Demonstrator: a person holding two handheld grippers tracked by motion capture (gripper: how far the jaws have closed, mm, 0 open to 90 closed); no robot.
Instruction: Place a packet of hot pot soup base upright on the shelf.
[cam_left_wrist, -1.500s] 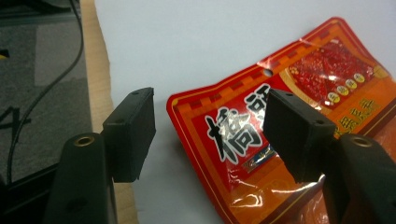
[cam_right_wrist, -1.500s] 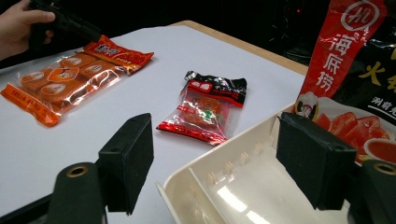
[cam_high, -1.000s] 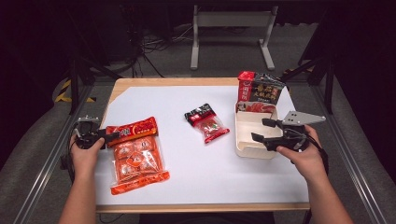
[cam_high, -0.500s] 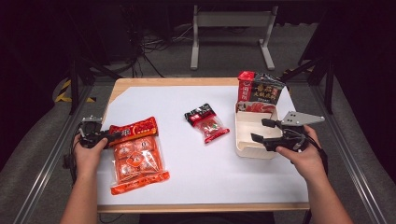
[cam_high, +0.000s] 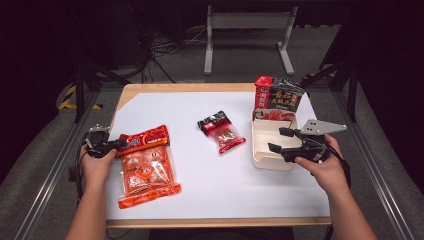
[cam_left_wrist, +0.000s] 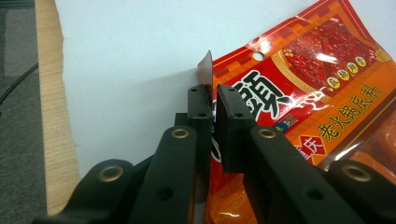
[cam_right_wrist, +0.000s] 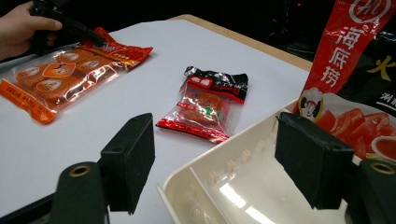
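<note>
- The large orange-red packet (cam_high: 145, 162) lies flat on the white sheet (cam_high: 210, 175) at the left of the table (cam_high: 200, 87), its red header strip pointing away from the person.
- The left gripper (cam_high: 114, 145) has the header's near-left corner between its jaws; the left gripper view shows the two black pads (cam_left_wrist: 201, 112) nearly together with the thin film edge (cam_left_wrist: 208, 65) standing up between them, so they are clamped on the packet's corner. The jaws have just been closing onto it.
- The step in hand looks like the pick-up: the grasp is made, and the packet is not yet lifted.
- The next move probably calls for a slow lift, since a grip on one corner will let the heavy, floppy bag swing and sag.
- The cream tray (cam_high: 260, 150) at the right seems the likely destination, already leaning against two upright sauce packs (cam_high: 277, 95).
- The right gripper (cam_high: 283, 140) hovers at the tray's near right edge with its jaws wide apart and nothing between them.
- A small red-and-black sachet (cam_high: 221, 131) lies mid-table, apart from both grippers, on the path the large packet would cross.
</note>
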